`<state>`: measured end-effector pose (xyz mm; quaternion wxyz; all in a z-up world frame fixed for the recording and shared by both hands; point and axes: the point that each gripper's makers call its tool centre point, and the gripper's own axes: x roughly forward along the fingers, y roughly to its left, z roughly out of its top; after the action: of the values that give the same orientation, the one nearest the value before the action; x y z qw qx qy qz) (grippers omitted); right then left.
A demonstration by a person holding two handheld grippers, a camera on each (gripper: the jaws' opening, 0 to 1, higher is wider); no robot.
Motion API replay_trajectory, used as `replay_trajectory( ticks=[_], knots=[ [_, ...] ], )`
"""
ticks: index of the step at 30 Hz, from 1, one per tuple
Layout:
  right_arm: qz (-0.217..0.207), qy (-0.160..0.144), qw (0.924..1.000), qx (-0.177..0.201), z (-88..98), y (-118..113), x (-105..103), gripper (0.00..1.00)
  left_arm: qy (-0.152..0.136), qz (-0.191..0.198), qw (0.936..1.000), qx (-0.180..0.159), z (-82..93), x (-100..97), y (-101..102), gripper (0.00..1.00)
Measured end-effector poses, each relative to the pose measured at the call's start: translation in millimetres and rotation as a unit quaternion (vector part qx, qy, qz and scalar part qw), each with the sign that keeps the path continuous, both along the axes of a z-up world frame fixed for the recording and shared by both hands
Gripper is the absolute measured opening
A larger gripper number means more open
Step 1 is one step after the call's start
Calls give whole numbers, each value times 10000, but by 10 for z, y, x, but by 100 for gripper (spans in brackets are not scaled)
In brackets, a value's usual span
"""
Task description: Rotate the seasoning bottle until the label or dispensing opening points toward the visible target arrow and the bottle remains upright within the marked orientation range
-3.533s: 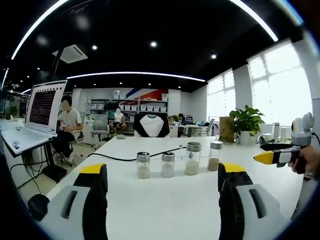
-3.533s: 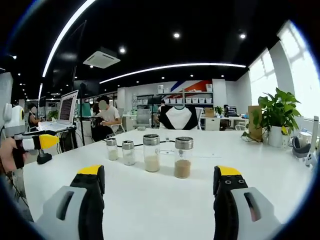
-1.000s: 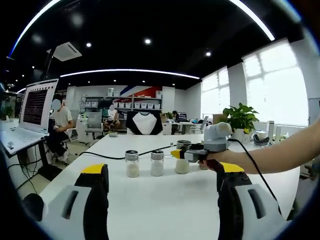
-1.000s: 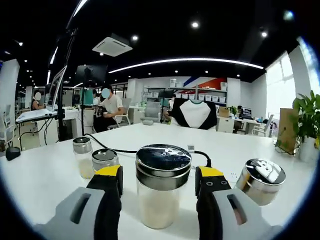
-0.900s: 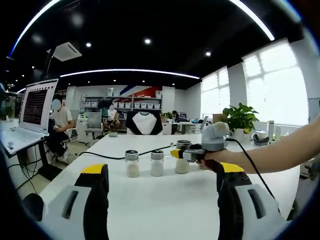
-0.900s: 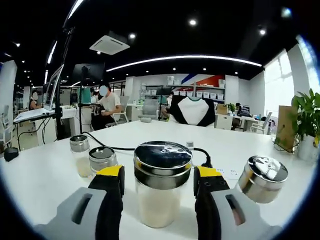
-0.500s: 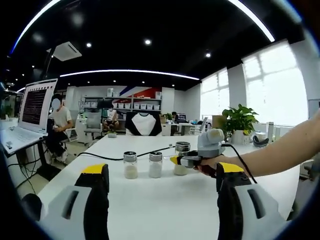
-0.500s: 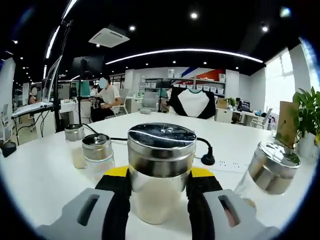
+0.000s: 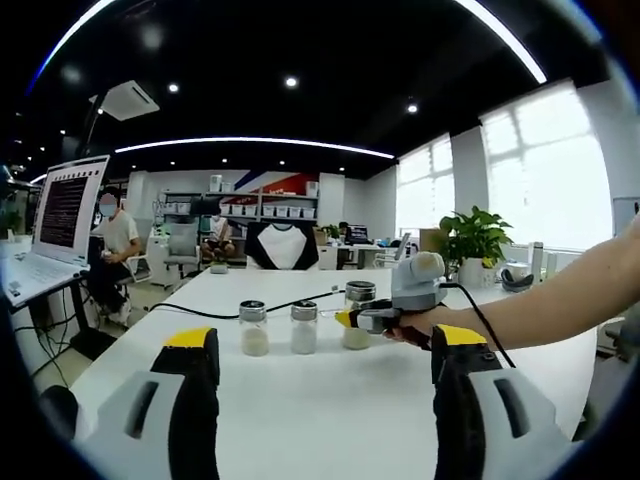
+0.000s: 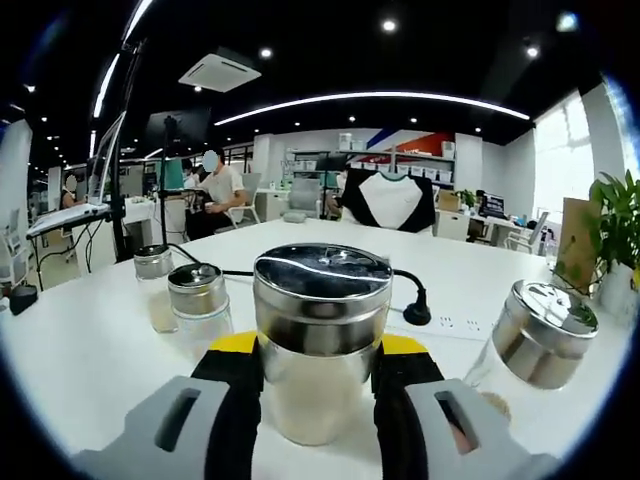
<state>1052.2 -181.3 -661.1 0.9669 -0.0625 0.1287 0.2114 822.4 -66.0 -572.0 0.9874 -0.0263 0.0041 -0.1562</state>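
Note:
Several glass seasoning bottles with metal lids stand in a row on the white table (image 9: 330, 410). In the right gripper view, the wide seasoning bottle (image 10: 320, 300) with pale powder stands upright between my jaws. My right gripper (image 10: 320, 352) is shut on its glass body just under the lid. From the left gripper view, the right gripper (image 9: 350, 319) and the person's hand reach in from the right and hold that bottle (image 9: 358, 300). My left gripper (image 9: 325, 342) hangs open above the table, well short of the row.
Two small bottles (image 10: 199, 296) (image 10: 152, 285) stand left of the held one, and a tilted-looking one (image 10: 535, 345) stands at its right. A black cable and plug (image 10: 412, 312) lie behind. A laptop (image 9: 62, 215) is at the left and a plant (image 9: 470, 240) at the right.
The right gripper came forward from a second ago and its jaws closed on the wide bottle. Over the last half second it hardly moved. The left gripper stays open.

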Motion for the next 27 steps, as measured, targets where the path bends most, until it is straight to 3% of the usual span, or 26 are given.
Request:
replay_trajectory(
  ticks=[17,27],
  knots=[
    [206,193,9996,55,-12,-22,-213,41,95,-49,9999,-43,-51,11,-4,91],
    [345,128,9993,91,-16,-39,-424,41,83,-93,9999,77,-54,17,-45,91]
  ],
)
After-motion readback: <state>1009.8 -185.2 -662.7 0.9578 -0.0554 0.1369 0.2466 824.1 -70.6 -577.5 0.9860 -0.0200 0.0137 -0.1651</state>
